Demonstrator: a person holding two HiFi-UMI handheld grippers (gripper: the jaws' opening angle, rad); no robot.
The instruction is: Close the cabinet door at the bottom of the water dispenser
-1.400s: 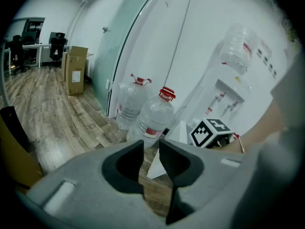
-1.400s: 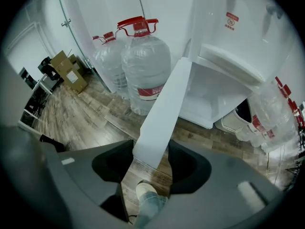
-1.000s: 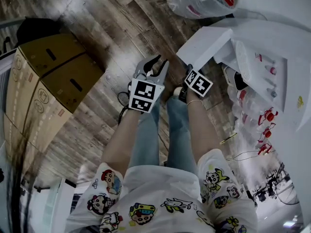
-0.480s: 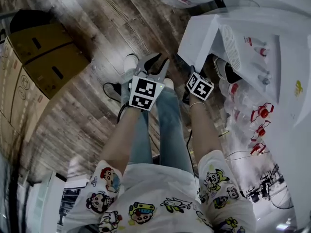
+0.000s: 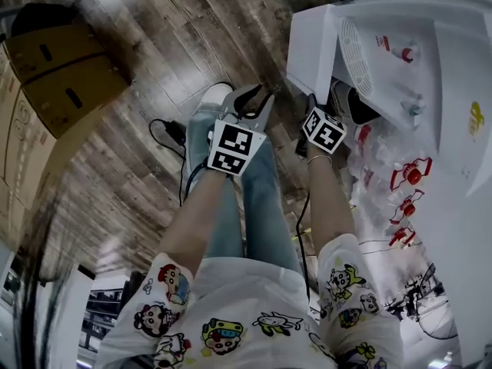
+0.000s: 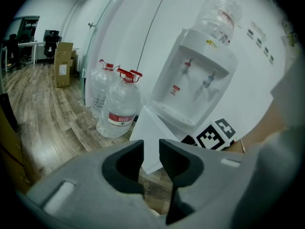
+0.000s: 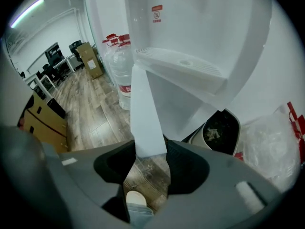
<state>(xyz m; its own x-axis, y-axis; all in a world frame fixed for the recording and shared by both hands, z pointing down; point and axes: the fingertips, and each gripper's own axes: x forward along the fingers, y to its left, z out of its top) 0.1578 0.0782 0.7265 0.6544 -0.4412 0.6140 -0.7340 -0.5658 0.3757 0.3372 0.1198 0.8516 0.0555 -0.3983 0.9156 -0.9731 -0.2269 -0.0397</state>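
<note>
Door: cabinet door (image 7: 145, 113) stands open, swung out from the base of the water dispenser (image 6: 200, 75) toward the person. White panel, lower edge clear of the wood floor (image 5: 154, 44).
R tool: right gripper (image 7: 150, 151) points steeply down at the door's free end. Jaws apart & opening a little, door's lower corner betw. them, about as wide as the gap at the tips. Prob. not clamped; pad contact hard to judge from this angle.
L tool: left gripper (image 6: 151, 147) hangs just left of the right one, aimed toward door & dispenser, apart from both. Jaws nearly together, narrow slit betw. the pads, nothing in it.
Dispenser: white, clear bottle (image 6: 219, 13) on top, two taps (image 6: 198, 73) on the front. Sits at upper right in head view, door jutting out to its left.
Jugs: two big water jugs (image 6: 119, 106) w/ red handles on the floor, left of the dispenser in left gripper view, by the wall.
Bin: dark open container (image 7: 219, 130) on the floor near the dispenser's base, right of the door in right gripper view.
Boxes: cardboard boxes (image 5: 65, 75) at upper left in head view, well apart from the dispenser.
Cable: black lead (image 5: 165, 133) on the floor near the person's feet.
Foot: pale shoe (image 7: 135, 199) seen below the gap of the right jaws.
</note>
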